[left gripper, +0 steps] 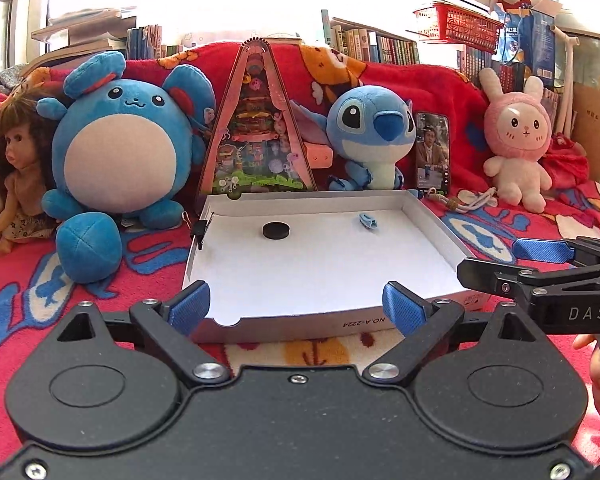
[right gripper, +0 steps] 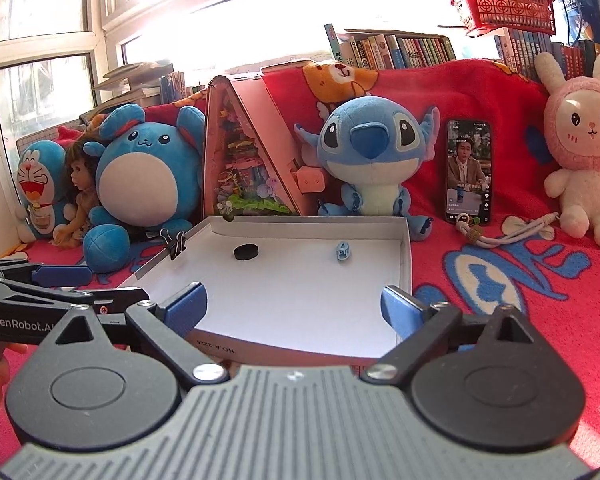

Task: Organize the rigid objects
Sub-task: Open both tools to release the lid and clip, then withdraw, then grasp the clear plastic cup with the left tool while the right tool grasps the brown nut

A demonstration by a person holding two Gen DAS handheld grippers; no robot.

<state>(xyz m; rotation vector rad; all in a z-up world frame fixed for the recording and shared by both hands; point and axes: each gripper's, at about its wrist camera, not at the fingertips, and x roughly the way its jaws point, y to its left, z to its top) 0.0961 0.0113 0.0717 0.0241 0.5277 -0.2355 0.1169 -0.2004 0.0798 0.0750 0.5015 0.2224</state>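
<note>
Black puck (left gripper: pixel 276 230) lies in the tray (left gripper: pixel 432 232), well beyond both released, empty tongs (left gripper: pixel 296 306) (right gripper: pixel 296 306).

Bright backlit windows (right gripper: pixel 260 20) blow out; edges bend, perhaps softly.

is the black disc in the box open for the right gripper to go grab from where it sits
Probably yes. The right gripper is open at the near edge of the white box, and the black disc lies alone on the box floor. The small blue piece sits well apart.
</note>
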